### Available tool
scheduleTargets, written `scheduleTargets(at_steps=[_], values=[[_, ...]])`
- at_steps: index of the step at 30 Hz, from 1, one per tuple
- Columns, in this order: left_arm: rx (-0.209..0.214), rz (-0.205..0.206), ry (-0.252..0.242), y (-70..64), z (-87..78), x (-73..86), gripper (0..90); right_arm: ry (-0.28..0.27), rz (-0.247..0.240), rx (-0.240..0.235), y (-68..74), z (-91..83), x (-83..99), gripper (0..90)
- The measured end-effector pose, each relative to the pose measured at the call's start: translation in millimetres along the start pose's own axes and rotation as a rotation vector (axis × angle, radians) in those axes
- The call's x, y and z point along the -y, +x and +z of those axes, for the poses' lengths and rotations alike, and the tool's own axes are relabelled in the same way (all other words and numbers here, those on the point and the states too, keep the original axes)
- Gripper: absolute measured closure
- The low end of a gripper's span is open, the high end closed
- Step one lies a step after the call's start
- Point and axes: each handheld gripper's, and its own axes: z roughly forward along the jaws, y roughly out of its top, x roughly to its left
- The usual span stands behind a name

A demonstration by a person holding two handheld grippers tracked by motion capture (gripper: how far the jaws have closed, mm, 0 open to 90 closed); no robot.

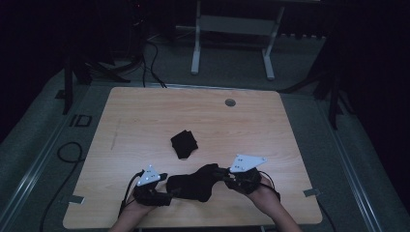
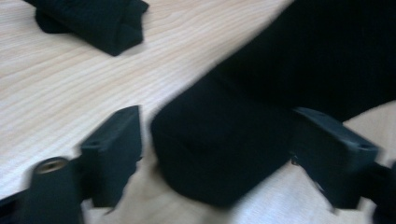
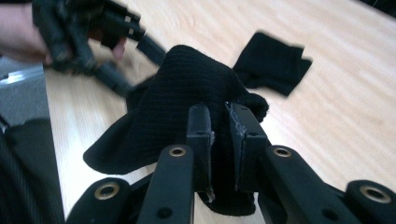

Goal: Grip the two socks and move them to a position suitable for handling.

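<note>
A: At the near edge of the pale wood-grain table point(image 1: 145, 121), what do the two grippers have between them?

B: A black knitted fabric piece point(image 1: 193, 183), soft and rumpled, lies between them. The right gripper point(image 3: 219, 116) has its jaws pressed together on a fold of that cloth, lifting it off the wood.

A: And the left gripper point(image 2: 215, 135)?

B: Its jaws stand wide apart, one on each side of the cloth's rounded end. In the left gripper view the cloth sits between them, but the picture is blurred and I cannot tell whether either jaw touches it.

A: Anything else on the table?

B: A second black cloth, folded into a small bundle point(image 1: 184, 144), lies towards the middle, apart from the held piece and beyond it. A small round grey grommet point(image 1: 230, 102) sits near the far edge.

A: The hands?

B: Both come in from the bottom of the high view, each wrapped around its gripper.
</note>
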Motion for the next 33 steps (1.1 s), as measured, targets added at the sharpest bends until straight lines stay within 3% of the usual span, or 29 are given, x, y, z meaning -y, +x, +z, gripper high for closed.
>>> scheduleTargets(at_steps=[1,2,3,5,7,13,19,24,31,33], values=[[0.001,0.022,0.017,0.2,1.5,-0.7,37.9,0.016,0.009,0.009,-1.0,1.8,3.9,79.4],[0.007,0.037,0.034,-0.9,4.0,-1.5,44.8,0.032,0.022,0.006,-2.9,3.9,8.5,79.4],[0.018,0.052,0.049,-2.7,6.0,-2.1,44.9,0.042,0.035,0.015,-4.9,5.9,13.4,79.3],[-0.01,0.098,0.078,-8.7,9.5,-3.0,55.6,0.067,0.06,0.039,-8.9,9.6,22.2,79.2],[-0.003,0.137,0.11,-13.0,14.0,-3.6,60.8,0.094,0.083,0.056,-13.4,13.7,32.1,78.9],[0.007,0.104,0.133,-8.6,16.6,-8.3,72.7,0.136,0.16,0.092,-28.9,12.6,57.2,75.9],[-0.008,0.095,0.126,-5.5,17.6,-8.8,72.8,0.151,0.241,0.11,-40.7,-3.0,78.9,68.9],[-0.022,0.11,0.126,-5.7,17.3,-8.3,72.6,0.19,0.272,0.116,-42.8,-8.5,94.2,62.1],[-0.027,0.101,0.122,-3.0,16.5,-8.1,72.6,0.194,0.334,0.138,-48.3,-20.5,107.9,61.9],[-0.014,0.082,0.118,-1.0,15.4,-8.4,71.6,0.189,0.338,0.144,-49.2,-24.0,109.3,61.7]])
